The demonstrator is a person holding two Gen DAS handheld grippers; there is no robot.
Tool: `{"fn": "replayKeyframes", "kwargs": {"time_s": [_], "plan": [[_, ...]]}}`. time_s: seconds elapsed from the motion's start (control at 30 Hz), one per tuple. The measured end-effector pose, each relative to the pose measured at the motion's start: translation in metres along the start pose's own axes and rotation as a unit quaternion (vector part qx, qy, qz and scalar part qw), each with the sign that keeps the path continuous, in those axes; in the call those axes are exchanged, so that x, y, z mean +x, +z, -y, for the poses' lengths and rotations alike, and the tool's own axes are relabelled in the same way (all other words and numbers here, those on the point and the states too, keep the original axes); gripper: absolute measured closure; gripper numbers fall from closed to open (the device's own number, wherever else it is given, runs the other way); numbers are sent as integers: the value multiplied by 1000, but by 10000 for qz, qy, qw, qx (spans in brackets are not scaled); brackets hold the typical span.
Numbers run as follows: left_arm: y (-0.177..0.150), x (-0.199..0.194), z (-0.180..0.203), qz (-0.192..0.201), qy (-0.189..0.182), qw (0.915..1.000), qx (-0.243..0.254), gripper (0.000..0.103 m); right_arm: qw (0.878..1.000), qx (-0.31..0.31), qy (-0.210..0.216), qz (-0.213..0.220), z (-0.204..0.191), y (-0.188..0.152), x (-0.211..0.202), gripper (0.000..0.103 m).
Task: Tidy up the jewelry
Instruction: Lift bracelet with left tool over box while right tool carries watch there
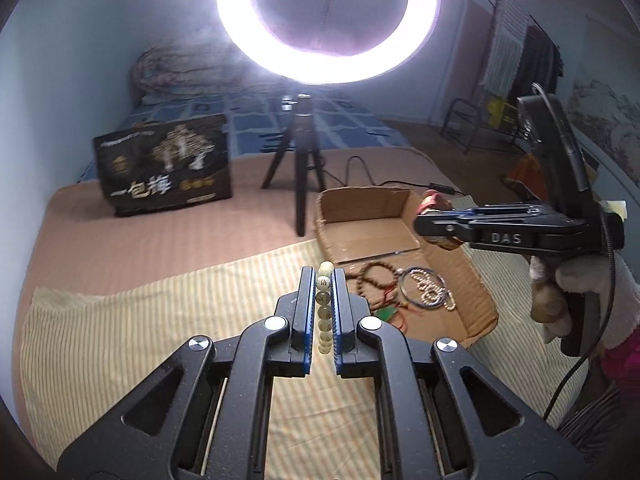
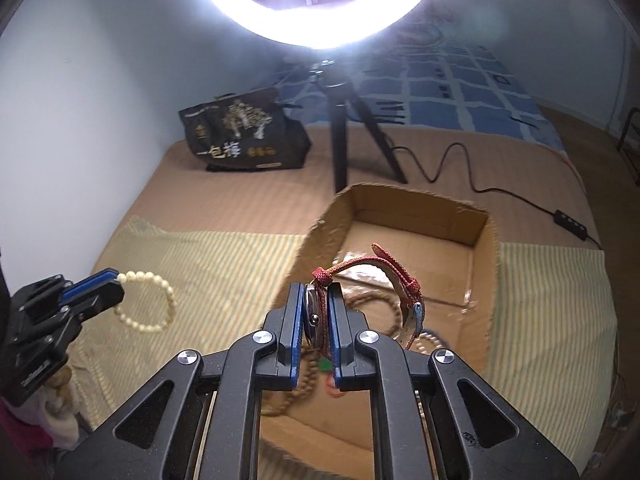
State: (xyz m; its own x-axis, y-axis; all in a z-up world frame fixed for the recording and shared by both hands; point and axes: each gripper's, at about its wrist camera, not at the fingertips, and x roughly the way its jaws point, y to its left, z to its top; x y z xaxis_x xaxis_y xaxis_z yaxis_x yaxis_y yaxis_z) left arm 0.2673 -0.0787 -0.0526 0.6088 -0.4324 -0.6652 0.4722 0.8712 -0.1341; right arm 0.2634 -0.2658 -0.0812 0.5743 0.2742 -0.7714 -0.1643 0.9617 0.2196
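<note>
My left gripper (image 1: pixel 323 276) is shut on a cream bead bracelet (image 1: pixel 323 308), held above the striped cloth just left of the cardboard box (image 1: pixel 480 300); the bracelet hangs as a loop in the right wrist view (image 2: pixel 154 304). My right gripper (image 2: pixel 316 292) is shut on a watch with a red strap (image 2: pixel 394 276), held above the box (image 2: pixel 486 280). In the left wrist view the right gripper (image 1: pixel 424 226) hovers over the box's right side. Brown bead bracelets (image 1: pixel 374 280) and a metal bangle (image 1: pixel 424 288) lie inside the box.
A ring light on a black tripod (image 1: pixel 302 160) stands behind the box, its cable (image 2: pixel 460 168) trailing right. A black printed bag (image 1: pixel 164 164) stands at the back left. The yellow striped cloth (image 1: pixel 160 320) covers the front of the bed.
</note>
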Motion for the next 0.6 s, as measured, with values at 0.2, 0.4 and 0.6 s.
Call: {"fn": "replayKeyframes", "kwargs": {"time_s": [0.2, 0.4, 0.6], "plan": [[18, 29, 19, -79, -62, 9998, 147, 98, 10000, 75, 0, 41, 19, 8, 8, 93], [26, 55, 37, -146, -225, 9994, 222, 98, 9999, 120, 16, 40, 35, 16, 22, 93], [27, 80, 50, -273, -243, 9987, 343, 98, 9996, 266, 38, -51, 53, 19, 40, 93]]}}
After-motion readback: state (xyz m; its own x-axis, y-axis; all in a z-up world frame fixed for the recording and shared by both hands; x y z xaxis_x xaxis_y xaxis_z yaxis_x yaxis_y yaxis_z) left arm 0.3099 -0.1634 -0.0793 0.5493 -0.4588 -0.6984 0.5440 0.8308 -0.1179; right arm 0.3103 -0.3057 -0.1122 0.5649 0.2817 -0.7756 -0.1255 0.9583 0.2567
